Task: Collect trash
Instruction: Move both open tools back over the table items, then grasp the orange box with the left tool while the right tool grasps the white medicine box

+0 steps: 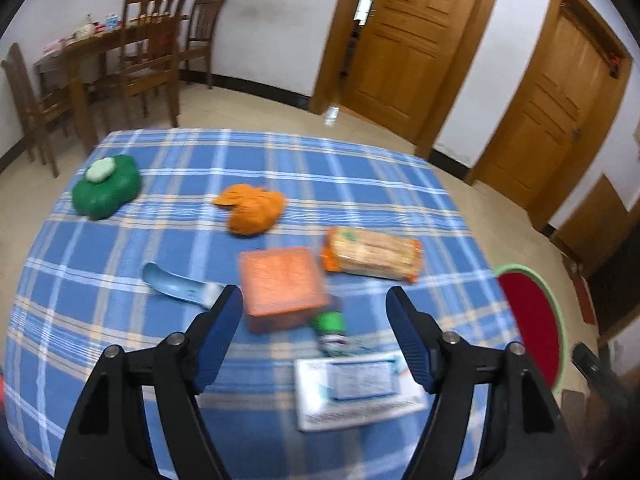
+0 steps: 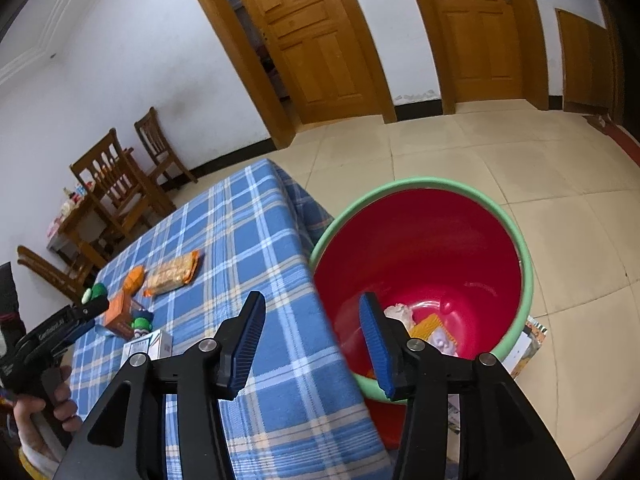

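My left gripper [image 1: 313, 294] hangs open over the blue plaid table [image 1: 120, 360], nothing between its fingers. Just beyond its tips lie an orange box [image 1: 282, 284], a green-capped bottle [image 1: 330, 326] and a white carton [image 1: 356, 388]. Farther back are a cracker packet [image 1: 372, 254], a crumpled orange bag [image 1: 252, 210], a blue scoop-shaped piece [image 1: 178, 286] and a green lump with a white top [image 1: 106, 186]. My right gripper [image 2: 311, 300] stands open and empty above the table's corner, beside the red bin [image 2: 424, 248]. Crumpled paper [image 2: 398, 314] and an orange packet [image 2: 430, 328] lie in the bin.
The bin with its green rim [image 1: 532, 320] stands on the tiled floor off the table's right edge. Papers [image 2: 528, 344] lie under it. Wooden chairs and a cluttered table [image 1: 120, 52] stand at the far wall, wooden doors [image 1: 404, 36] behind. A hand [image 2: 40, 412] holds the left gripper.
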Demonstrator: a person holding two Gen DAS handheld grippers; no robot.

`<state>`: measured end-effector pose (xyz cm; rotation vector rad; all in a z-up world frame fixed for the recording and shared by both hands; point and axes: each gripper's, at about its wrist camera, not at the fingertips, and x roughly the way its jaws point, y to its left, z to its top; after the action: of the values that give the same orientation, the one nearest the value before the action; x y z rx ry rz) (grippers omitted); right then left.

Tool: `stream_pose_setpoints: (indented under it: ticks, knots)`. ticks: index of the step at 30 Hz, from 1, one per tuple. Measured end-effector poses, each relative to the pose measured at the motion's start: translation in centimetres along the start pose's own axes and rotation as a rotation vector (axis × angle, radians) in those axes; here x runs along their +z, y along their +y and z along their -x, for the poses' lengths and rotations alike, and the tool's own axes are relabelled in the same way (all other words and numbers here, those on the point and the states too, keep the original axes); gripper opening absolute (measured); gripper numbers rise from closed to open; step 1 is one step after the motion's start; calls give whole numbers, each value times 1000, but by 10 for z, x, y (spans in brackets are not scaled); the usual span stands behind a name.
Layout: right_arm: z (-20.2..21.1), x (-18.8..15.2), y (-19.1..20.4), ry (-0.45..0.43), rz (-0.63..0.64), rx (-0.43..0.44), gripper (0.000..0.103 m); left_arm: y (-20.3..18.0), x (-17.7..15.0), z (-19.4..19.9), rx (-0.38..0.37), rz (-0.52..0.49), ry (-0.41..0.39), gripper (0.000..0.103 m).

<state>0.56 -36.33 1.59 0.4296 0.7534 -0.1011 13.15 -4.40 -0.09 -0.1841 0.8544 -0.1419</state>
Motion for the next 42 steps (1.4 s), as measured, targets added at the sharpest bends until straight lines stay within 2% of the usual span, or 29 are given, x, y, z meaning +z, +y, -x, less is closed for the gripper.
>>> stream_pose_setpoints:
  ticks: [7, 13, 14, 16, 17, 27, 32, 42]
  knots:
    - [-9, -2, 9, 25, 13, -8, 51, 16, 2, -33, -7, 64, 85, 74]
    - [-9, -3, 16, 29, 26, 2, 51, 14, -1, -44, -44, 63, 82, 74]
    - [-9, -4, 18, 30, 30, 4, 51, 14, 0, -44, -43, 61, 77, 71]
    - [-9, -5, 23, 33, 37, 12, 51, 16, 0, -42, -43, 65, 64, 58]
    - [-9, -6, 24, 34, 40, 13, 51, 18, 1, -42, -52, 71, 67, 58]
    - [-15, -15, 56, 63, 95, 63, 51, 29, 5, 11, -127, 81, -13, 57]
    - [-23, -23, 82, 93, 148, 99, 52, 38, -1, 34, -78, 68, -34, 57]
    - [-46, -48, 133, 184, 215, 149, 64, 82, -23, 55, -57, 126, -33, 57]
